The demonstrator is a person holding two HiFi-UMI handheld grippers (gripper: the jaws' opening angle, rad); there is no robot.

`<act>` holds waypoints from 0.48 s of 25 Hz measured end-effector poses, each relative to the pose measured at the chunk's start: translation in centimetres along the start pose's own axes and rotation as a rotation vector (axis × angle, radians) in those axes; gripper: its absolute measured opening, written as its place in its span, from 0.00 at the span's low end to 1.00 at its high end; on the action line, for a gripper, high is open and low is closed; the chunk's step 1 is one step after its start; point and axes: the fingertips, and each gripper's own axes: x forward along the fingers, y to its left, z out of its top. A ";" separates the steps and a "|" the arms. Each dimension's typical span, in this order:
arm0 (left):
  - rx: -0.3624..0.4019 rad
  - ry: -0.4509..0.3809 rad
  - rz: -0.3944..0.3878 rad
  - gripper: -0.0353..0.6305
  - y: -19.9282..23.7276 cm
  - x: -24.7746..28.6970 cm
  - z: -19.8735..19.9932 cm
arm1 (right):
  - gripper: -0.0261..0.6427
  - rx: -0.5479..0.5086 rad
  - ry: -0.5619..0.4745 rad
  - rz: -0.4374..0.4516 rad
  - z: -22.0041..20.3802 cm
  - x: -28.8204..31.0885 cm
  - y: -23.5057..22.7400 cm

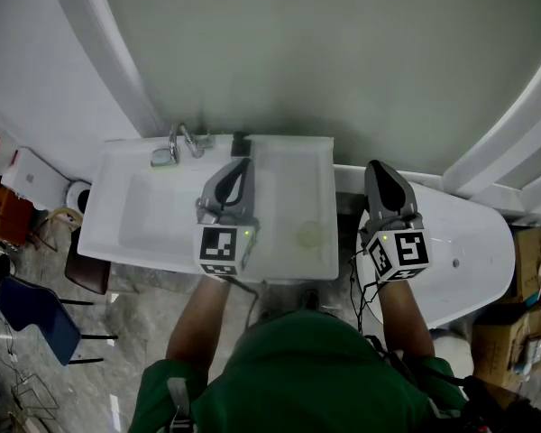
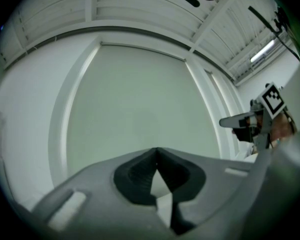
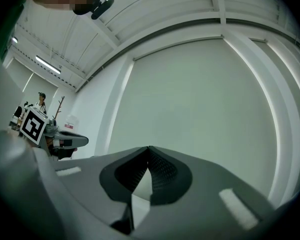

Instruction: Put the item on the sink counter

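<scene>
In the head view a white sink has a flat counter on its right side. A small dark item stands on the sink's back rim, just beyond my left gripper. That gripper hangs over the basin's right edge, shut and empty. My right gripper is shut and empty too, held right of the sink over the gap beside it. Both gripper views point up at the pale wall: the left gripper and the right gripper show jaws closed tip to tip.
A faucet stands at the basin's back left. A pale greenish round patch lies on the counter. A white rounded fixture is on the right, with cardboard boxes beyond it. Chairs stand on the floor at the left.
</scene>
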 end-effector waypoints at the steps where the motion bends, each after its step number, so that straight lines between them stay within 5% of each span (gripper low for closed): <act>1: -0.001 0.001 0.001 0.05 0.0 0.0 -0.1 | 0.04 0.001 0.001 0.000 -0.1 0.0 0.0; 12: -0.003 0.017 -0.003 0.05 0.1 0.6 -0.9 | 0.04 0.004 0.011 0.003 -0.5 0.6 -0.2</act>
